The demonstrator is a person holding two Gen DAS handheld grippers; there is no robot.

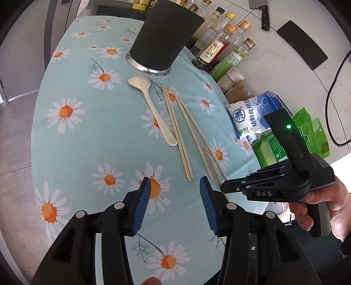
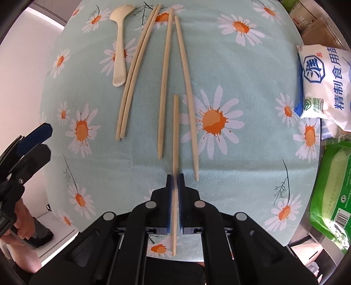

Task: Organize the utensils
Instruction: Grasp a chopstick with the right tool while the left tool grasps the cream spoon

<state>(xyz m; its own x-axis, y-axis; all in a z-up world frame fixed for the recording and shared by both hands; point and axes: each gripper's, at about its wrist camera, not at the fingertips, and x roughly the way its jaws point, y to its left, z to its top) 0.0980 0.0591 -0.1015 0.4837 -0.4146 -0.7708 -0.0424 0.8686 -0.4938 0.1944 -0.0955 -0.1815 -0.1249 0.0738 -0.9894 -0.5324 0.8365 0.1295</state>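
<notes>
A dark utensil cup (image 1: 163,37) with a metal base stands at the far end of the daisy tablecloth (image 1: 87,136). A cream spoon (image 1: 151,107) lies in front of it, also in the right wrist view (image 2: 119,43). Several wooden chopsticks (image 1: 177,133) lie beside the spoon (image 2: 136,70). My right gripper (image 2: 175,177) is shut on one chopstick (image 2: 175,131), held along its fingers above the cloth; it shows at the right in the left wrist view (image 1: 223,188). My left gripper (image 1: 175,186) is open and empty, above the cloth near the chopstick ends, and shows at the left edge of the right wrist view (image 2: 37,136).
Sauce bottles (image 1: 221,43) and jars stand right of the cup. A salt bag (image 1: 252,116) (image 2: 324,81) and green packets (image 1: 285,144) (image 2: 331,188) lie along the cloth's right edge. A cleaver (image 1: 262,11) and a socket panel (image 1: 302,43) are on the wall.
</notes>
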